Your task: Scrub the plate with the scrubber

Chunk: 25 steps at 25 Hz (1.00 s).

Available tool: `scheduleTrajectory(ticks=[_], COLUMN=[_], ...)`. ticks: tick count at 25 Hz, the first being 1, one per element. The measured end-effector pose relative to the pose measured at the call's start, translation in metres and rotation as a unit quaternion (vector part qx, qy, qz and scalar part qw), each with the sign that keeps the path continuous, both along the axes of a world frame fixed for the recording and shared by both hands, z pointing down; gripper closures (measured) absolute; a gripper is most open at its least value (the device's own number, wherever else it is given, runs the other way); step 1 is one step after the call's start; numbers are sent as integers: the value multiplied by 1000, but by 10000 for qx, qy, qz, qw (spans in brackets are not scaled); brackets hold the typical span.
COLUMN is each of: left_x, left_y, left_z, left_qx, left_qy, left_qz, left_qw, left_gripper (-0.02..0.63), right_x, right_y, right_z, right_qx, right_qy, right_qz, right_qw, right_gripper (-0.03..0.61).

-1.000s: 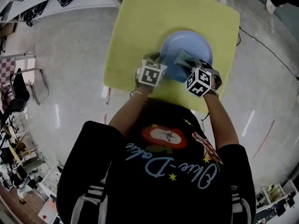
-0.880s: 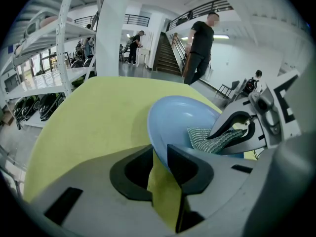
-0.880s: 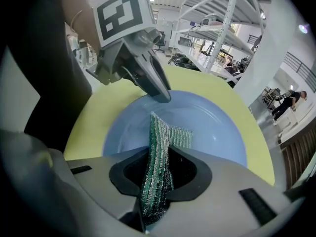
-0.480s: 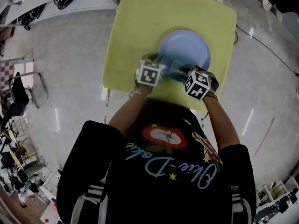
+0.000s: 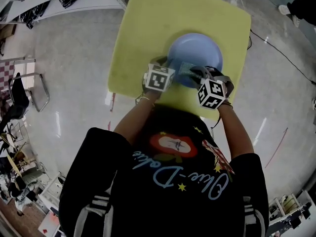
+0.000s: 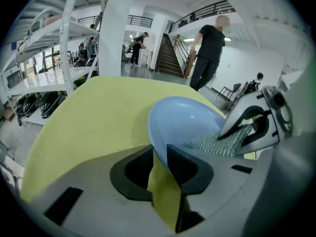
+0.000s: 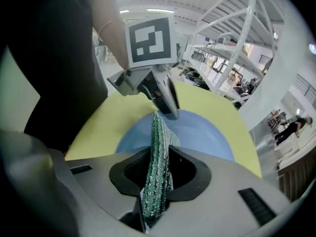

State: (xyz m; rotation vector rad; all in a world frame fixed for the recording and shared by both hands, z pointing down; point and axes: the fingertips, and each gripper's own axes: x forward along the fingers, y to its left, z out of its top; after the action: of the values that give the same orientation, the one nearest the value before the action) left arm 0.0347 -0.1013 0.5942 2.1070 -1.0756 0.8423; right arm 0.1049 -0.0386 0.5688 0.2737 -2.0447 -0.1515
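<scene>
A light blue plate [image 5: 197, 51] lies on the yellow table [image 5: 148, 23], tilted up on its near side. My left gripper [image 5: 169, 67] is shut on the plate's near left rim; in the left gripper view the rim [image 6: 157, 142] runs between the jaws of the left gripper [image 6: 160, 153]. My right gripper [image 5: 196, 73] is shut on a green mesh scrubber [image 5: 186, 69], which rests on the plate's near inner face. In the right gripper view the scrubber [image 7: 159, 147] stands on edge between the jaws of the right gripper [image 7: 158, 156], over the plate [image 7: 202, 132], close to the left gripper [image 7: 165, 100].
The table's near edge [image 5: 163, 94] lies just under both grippers. White shelving racks [image 6: 69, 38] stand to the left. A person in black [image 6: 207, 48] stands beyond the table. A cable [image 5: 279, 46] runs over the floor at the right, and a metal chair [image 5: 37, 90] stands at the left.
The right gripper has drawn the scrubber from the plate's middle toward its near left rim, and its cube sits a little nearer me. The left gripper and plate have stayed put.
</scene>
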Motion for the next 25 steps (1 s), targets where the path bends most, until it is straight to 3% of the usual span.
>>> scheduleTrajectory(ticks=[4, 8, 16, 25], left_x=[3, 2, -1, -1], left_y=[-1, -4, -3, -3], left_z=[1, 0, 0, 4], left_qx=[22, 34, -16, 41], left_qy=[-49, -98, -115, -163], left_qz=[1, -25, -13, -5], left_qw=[10000, 9999, 9999, 9999], left_gripper=[541, 541, 541, 541], right_x=[18, 29, 29, 45], right_y=[-39, -77, -107, -92], right_z=[-8, -9, 3, 25], right_qx=[646, 864, 941, 680], right_qy=[176, 294, 677, 1095], right_qz=[-26, 172, 50, -180], right_qw=[9978, 9957, 9932, 9915], right_gripper=[514, 515, 515, 515])
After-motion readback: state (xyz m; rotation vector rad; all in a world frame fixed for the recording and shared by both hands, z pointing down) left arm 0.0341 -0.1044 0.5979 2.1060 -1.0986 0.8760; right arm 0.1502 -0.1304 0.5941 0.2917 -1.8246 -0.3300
